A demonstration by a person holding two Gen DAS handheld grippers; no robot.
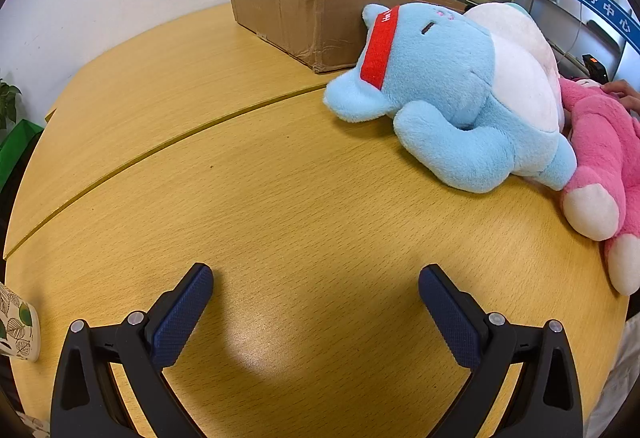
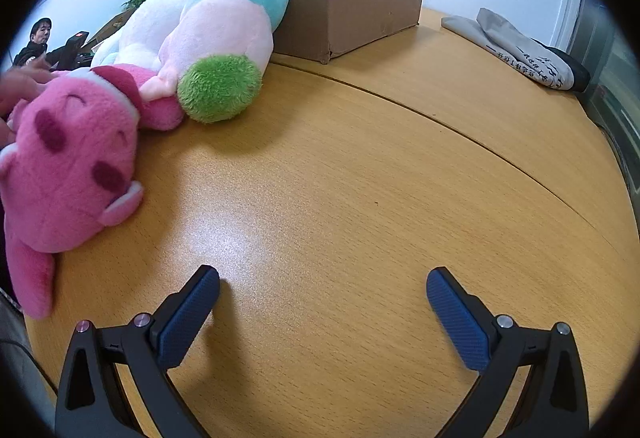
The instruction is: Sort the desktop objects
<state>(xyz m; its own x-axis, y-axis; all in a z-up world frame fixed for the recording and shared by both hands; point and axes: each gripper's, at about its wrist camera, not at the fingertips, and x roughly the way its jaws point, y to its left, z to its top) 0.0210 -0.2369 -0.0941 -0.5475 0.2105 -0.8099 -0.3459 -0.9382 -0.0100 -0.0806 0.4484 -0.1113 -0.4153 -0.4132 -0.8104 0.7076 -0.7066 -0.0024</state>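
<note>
Both claws hover over the wooden table [image 1: 248,166], jaws spread wide and empty. The blue plush toy [image 1: 460,94] lies ahead and right of the left claw [image 1: 316,312]; the pink plush toy [image 2: 72,166] lies ahead and left of the right claw [image 2: 323,314], the cardboard box [image 2: 352,14] beyond.

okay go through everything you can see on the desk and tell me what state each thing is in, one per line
left gripper: open, empty, over bare table.
right gripper: open, empty.
blue plush: lying on its side, touching the box.
pink plush: lying down, a hand on its far side.
pastel plush: lying against the box.
cardboard box: open-topped; contents hidden.
grey cloth: folded, on the far table edge.
patterned cup: at the table edge, mostly out of frame.
</note>
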